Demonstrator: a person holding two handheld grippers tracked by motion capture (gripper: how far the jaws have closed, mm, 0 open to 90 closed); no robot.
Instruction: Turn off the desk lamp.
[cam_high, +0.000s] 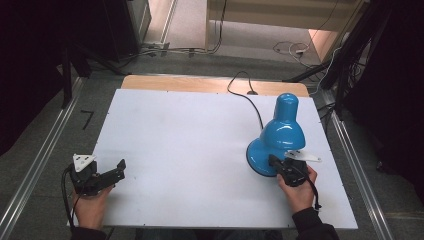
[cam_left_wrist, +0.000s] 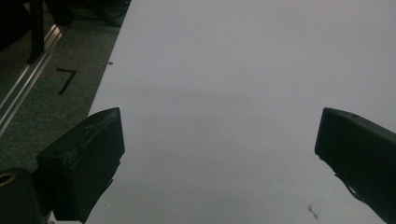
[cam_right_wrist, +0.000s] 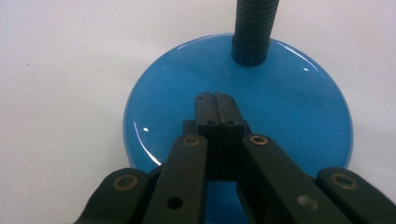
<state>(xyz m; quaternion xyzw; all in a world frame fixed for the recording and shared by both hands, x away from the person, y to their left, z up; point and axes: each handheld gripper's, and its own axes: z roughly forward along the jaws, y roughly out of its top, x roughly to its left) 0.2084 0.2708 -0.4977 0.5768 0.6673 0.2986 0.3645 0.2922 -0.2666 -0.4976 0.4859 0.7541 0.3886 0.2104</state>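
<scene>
A glossy blue desk lamp (cam_high: 283, 131) stands at the right of the white table (cam_high: 190, 145), its shade bent over its round base (cam_right_wrist: 289, 112). A black ribbed neck (cam_right_wrist: 253, 28) rises from the back of the base. My right gripper (cam_right_wrist: 215, 99) is shut, jaws pressed together with nothing between them, their tips over the middle of the base; in the high view the right gripper (cam_high: 273, 161) reaches the base's front edge. My left gripper (cam_high: 119, 170) rests at the table's front left, open, and the left gripper (cam_left_wrist: 219, 140) has bare table between its jaws.
The lamp's black cable (cam_high: 248, 98) runs from behind the shade over the table's far wooden edge. Metal rails (cam_high: 36, 165) flank the table on both sides. Grey carpet (cam_left_wrist: 37, 107) lies left of the table edge.
</scene>
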